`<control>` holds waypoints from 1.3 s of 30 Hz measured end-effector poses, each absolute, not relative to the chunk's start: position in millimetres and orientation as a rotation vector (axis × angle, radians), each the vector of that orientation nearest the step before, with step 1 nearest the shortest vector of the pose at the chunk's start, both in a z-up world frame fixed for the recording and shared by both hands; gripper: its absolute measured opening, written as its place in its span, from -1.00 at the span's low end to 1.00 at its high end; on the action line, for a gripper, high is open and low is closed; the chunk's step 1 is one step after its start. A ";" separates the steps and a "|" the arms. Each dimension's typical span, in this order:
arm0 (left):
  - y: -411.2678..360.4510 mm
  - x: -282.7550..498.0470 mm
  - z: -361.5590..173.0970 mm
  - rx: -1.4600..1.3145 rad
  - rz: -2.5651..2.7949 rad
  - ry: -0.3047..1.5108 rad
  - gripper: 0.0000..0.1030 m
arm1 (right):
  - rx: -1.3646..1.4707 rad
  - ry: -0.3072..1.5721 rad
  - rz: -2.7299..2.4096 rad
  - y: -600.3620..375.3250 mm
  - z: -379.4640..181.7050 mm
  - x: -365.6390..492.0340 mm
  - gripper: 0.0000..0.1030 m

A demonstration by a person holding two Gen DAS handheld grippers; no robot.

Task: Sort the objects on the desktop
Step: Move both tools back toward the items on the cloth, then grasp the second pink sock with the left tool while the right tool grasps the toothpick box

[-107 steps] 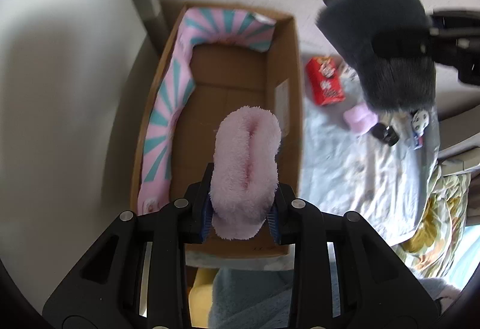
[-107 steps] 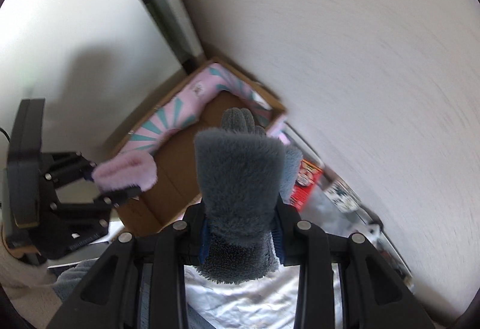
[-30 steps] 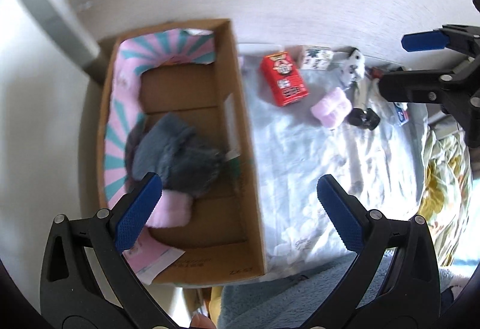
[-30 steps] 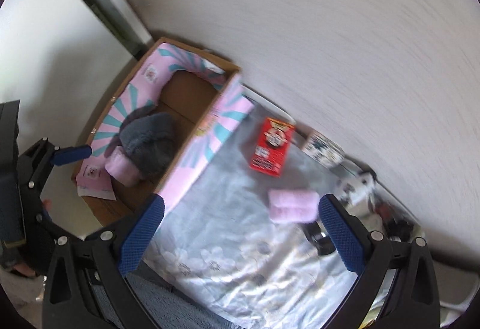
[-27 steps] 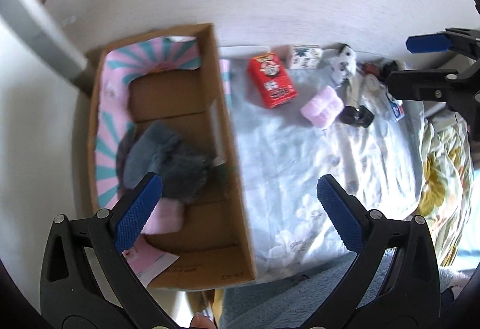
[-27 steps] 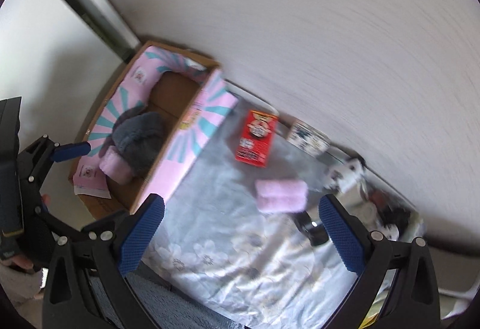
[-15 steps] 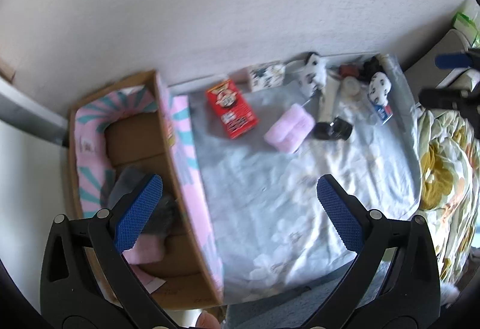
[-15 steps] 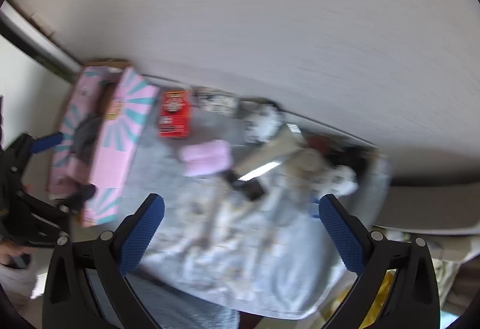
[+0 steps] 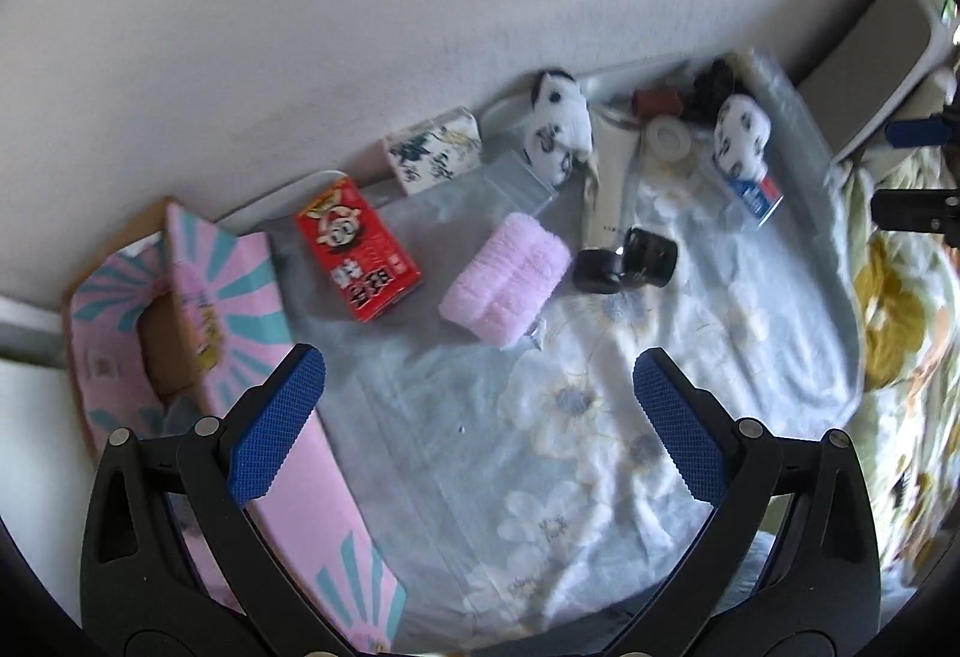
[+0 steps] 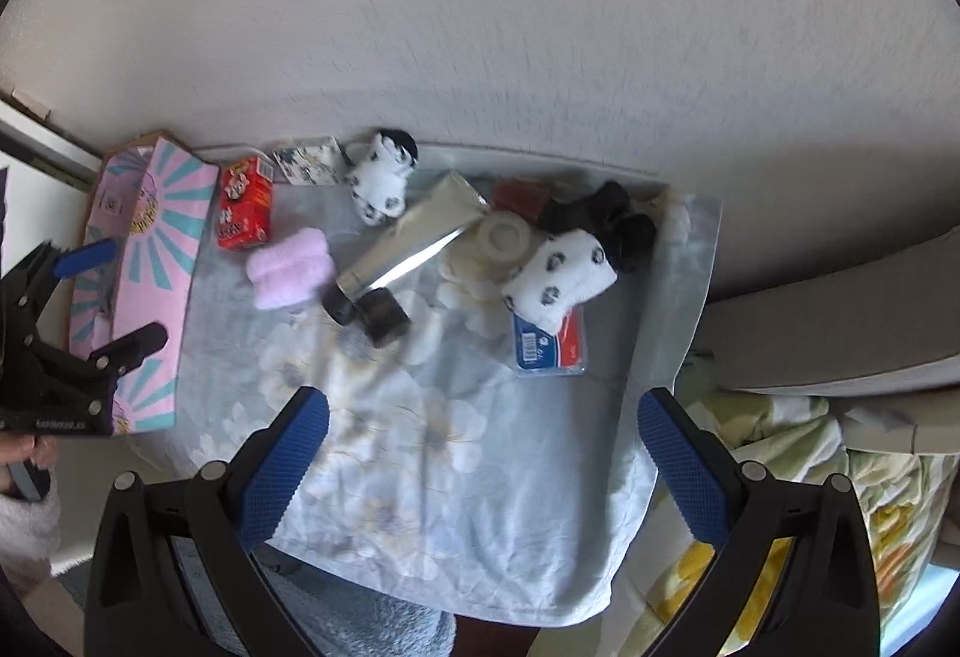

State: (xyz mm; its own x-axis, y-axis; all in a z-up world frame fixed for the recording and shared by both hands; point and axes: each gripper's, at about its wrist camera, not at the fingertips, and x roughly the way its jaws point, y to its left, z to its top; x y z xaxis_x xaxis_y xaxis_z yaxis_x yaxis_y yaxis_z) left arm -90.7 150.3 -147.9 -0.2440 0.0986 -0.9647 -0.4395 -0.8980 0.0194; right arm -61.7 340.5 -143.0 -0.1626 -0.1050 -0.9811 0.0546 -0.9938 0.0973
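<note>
left wrist view: the left gripper (image 9: 477, 423) hangs spread wide and empty over the flowered cloth (image 9: 600, 417). ahead lie a pink fluffy roll (image 9: 506, 285), a red carton (image 9: 356, 249) beside it and a black object (image 9: 624, 267) on its other side. the pink striped box (image 9: 234, 309) stands at the cloth's left edge.

right wrist view: the right gripper (image 10: 480, 453) is also wide apart, holding nothing. a spotted sock (image 10: 561, 279) lies over a blue card (image 10: 549, 345); a silver tube (image 10: 414, 246) is near the pink roll.

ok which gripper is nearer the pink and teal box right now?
Left. The left gripper hangs open right at the pink and teal box, overlapping its side wall. The right gripper is open over the floral cloth, off to the box's right.
</note>
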 end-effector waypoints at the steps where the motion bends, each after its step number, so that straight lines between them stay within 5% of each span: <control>1: 154.3 -91.7 -156.4 -1.676 2.188 0.431 0.97 | 1.958 -0.049 -2.310 344.0 -151.4 -59.7 0.99; 18: 180.8 -119.6 -245.7 -1.669 2.144 0.635 0.73 | 1.965 -0.068 -2.176 370.6 -259.7 -89.2 0.90; 22: 186.1 -113.0 -250.2 -1.624 2.168 0.714 0.73 | 2.014 -0.059 -2.124 368.4 -279.5 -93.8 0.42; 27: 192.2 -103.1 -249.0 -1.554 2.176 0.796 0.35 | 2.035 -0.027 -2.131 370.6 -284.7 -94.2 -0.01; 29: 194.9 -99.1 -249.9 -1.553 2.146 0.794 0.01 | 2.036 -0.070 -2.124 374.4 -283.2 -94.1 -0.02; 39: 182.7 -79.8 -240.8 -1.533 2.126 0.763 -0.21 | 2.026 -0.060 -2.124 375.5 -259.4 -83.8 -0.03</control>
